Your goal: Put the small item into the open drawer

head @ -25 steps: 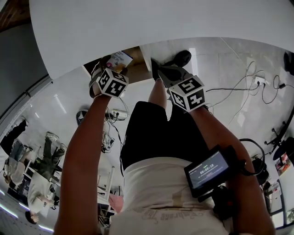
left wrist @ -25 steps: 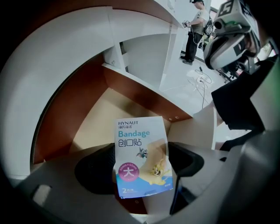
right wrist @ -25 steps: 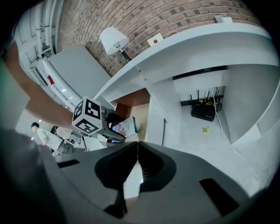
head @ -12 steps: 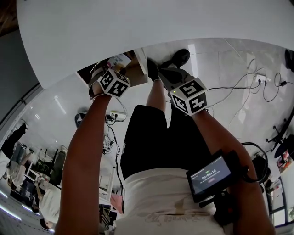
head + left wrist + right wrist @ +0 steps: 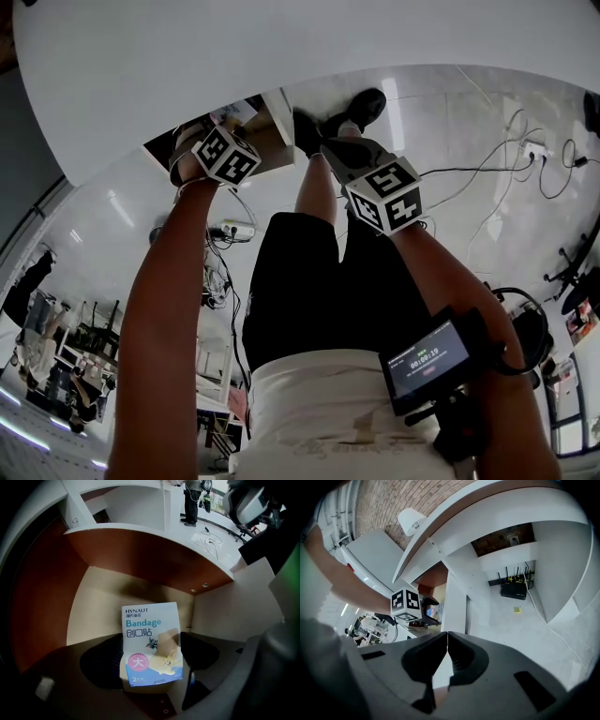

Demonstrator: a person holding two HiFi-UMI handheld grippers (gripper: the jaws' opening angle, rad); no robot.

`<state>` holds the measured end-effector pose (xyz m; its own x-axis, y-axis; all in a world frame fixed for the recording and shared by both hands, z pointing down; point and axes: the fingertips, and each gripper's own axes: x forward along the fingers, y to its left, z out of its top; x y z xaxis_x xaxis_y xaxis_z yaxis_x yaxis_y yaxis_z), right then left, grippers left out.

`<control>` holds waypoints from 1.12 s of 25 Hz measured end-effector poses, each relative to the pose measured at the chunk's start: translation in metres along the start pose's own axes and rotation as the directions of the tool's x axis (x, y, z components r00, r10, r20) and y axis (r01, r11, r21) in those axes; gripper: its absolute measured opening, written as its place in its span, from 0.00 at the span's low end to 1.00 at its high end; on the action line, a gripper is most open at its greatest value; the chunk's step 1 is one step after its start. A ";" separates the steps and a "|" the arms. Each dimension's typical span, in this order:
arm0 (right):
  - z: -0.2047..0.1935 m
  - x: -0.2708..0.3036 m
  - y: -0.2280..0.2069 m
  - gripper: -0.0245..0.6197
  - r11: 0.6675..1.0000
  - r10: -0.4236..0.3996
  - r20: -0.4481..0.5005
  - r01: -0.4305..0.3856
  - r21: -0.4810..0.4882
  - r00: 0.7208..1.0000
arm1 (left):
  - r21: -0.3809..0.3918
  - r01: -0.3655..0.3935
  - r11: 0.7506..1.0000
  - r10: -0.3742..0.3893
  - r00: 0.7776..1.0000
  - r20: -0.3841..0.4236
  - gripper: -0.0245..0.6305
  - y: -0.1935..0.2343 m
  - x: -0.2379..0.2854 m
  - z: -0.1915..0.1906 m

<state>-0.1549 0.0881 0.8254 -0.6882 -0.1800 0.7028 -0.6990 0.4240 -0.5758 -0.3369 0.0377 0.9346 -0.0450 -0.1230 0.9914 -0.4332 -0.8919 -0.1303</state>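
The bandage box (image 5: 150, 630) is pinched at its near end between the dark pads of the left gripper (image 5: 151, 667), with its printed face towards that gripper's camera. It hangs over the pale floor of the open drawer (image 5: 93, 606), roughly in the middle. The brown side walls stand well clear on either side, and I can't tell whether the box's far end touches the floor yet.

From where I stand, the placing looks nearly done, and the release is the part that needs care. I'd bring the box down until it lies flat or almost flat on the floor before spreading the fingers, so it settles rather than drops and tips onto an edge. The pads should open just wide enough to free the cardboard. The gripper should then back out along the line it came in on, because a sideways pull would likely drag such a light box along.

In the head view the white desk top (image 5: 281, 47) overhangs the drawer, so there seems to be little headroom and the exit ought to be low and slow.

The right gripper (image 5: 446, 651) has its fingers pressed together on nothing. It waits outside, near the drawer's white front panel (image 5: 454, 602), and it's fine left there.
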 end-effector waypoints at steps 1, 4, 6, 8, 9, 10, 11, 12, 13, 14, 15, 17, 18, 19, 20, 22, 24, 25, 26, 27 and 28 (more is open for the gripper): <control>-0.001 0.001 0.000 0.05 1.000 0.001 0.000 -0.001 0.003 1.000 | 0.014 0.000 1.000 0.000 1.000 -0.010 0.62 0.000 0.002 -0.001; -0.002 0.002 -0.003 0.05 1.000 -0.001 0.001 0.001 0.010 1.000 | 0.012 0.019 1.000 -0.019 0.999 -0.041 0.62 -0.002 0.007 -0.002; -0.002 0.002 -0.003 0.05 1.000 -0.004 0.004 0.004 0.014 1.000 | -0.007 0.018 1.000 -0.018 0.998 -0.054 0.62 -0.001 0.007 -0.004; -0.002 0.003 -0.004 0.05 1.000 -0.005 0.006 0.005 0.018 1.000 | -0.019 0.016 1.000 -0.017 0.998 -0.055 0.62 -0.001 0.007 -0.005; -0.002 0.003 -0.005 0.05 1.000 -0.006 0.006 0.006 0.020 1.000 | -0.019 0.020 1.000 -0.021 0.998 -0.055 0.62 -0.002 0.008 -0.006; -0.003 0.003 -0.006 0.05 1.000 -0.007 0.006 0.007 0.021 1.000 | -0.018 0.025 1.000 -0.026 0.998 -0.054 0.62 -0.004 0.009 -0.005; -0.003 0.003 -0.008 0.05 1.000 -0.009 0.005 0.009 0.023 1.000 | -0.015 0.029 0.999 -0.029 0.998 -0.053 0.62 -0.005 0.010 -0.005; -0.003 0.003 -0.009 0.05 1.000 -0.010 0.005 0.010 0.024 1.000 | -0.012 0.031 0.999 -0.031 0.998 -0.052 0.62 -0.006 0.011 -0.005; -0.003 0.004 -0.010 0.05 1.000 -0.011 0.004 0.011 0.025 1.000 | -0.008 0.032 0.999 -0.032 0.998 -0.050 0.62 -0.006 0.011 -0.005; -0.002 0.005 -0.010 0.05 1.000 -0.011 0.003 0.011 0.026 1.000 | -0.005 0.033 0.999 -0.033 0.998 -0.048 0.62 -0.006 0.011 -0.005; -0.002 0.005 -0.009 0.05 1.000 -0.009 0.001 0.009 0.027 1.000 | 0.000 0.035 0.999 -0.035 0.998 -0.046 0.62 -0.007 0.010 -0.006; -0.003 0.007 -0.007 0.05 1.000 -0.004 -0.005 0.004 0.027 1.000 | 0.006 0.038 0.999 -0.038 0.998 -0.044 0.62 -0.009 0.009 -0.007; -0.003 0.008 -0.006 0.05 1.000 -0.001 -0.008 0.001 0.026 1.000 | 0.008 0.038 0.999 -0.038 0.998 -0.042 0.62 -0.010 0.008 -0.008; -0.002 0.009 -0.004 0.05 1.000 0.001 -0.011 -0.001 0.023 1.000 | 0.007 0.036 0.999 -0.036 0.999 -0.039 0.62 -0.010 0.007 -0.009; 0.000 0.010 -0.003 0.05 1.000 0.003 -0.014 -0.003 0.020 1.000 | 0.003 0.034 0.999 -0.034 0.999 -0.036 0.62 -0.010 0.006 -0.009; 0.002 0.010 0.000 0.05 1.000 0.005 -0.018 -0.004 0.015 1.000 | -0.011 0.033 0.999 -0.034 0.999 -0.026 0.62 -0.010 0.004 -0.009; 0.003 0.011 0.002 0.05 1.000 0.006 -0.019 -0.005 0.009 1.000 | -0.037 0.038 0.999 -0.039 0.999 -0.018 0.62 -0.010 0.001 -0.011; 0.004 0.012 0.003 0.05 1.000 0.007 -0.019 -0.007 0.006 1.000 | -0.054 0.039 0.998 -0.040 0.999 -0.016 0.62 -0.009 -0.001 -0.013; 0.006 0.014 0.005 0.05 1.000 0.010 -0.018 -0.010 0.004 1.000 | -0.071 0.038 0.997 -0.039 0.999 -0.014 0.62 -0.007 -0.003 -0.015; 0.007 0.015 0.006 0.05 1.000 0.013 -0.018 -0.013 0.003 1.000 | -0.086 0.034 0.996 -0.035 0.999 -0.012 0.62 -0.006 -0.007 -0.015; 0.008 0.015 0.007 0.05 1.000 0.016 -0.019 -0.016 0.003 1.000 | -0.099 0.028 0.995 -0.029 1.000 -0.010 0.62 -0.005 -0.011 -0.015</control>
<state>-0.1717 0.0812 0.8282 -0.6959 -0.1566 0.7009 -0.6882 0.4244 -0.5885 -0.3480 0.0500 0.9249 -0.0416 -0.0927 0.9948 -0.5213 -0.8474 -0.1008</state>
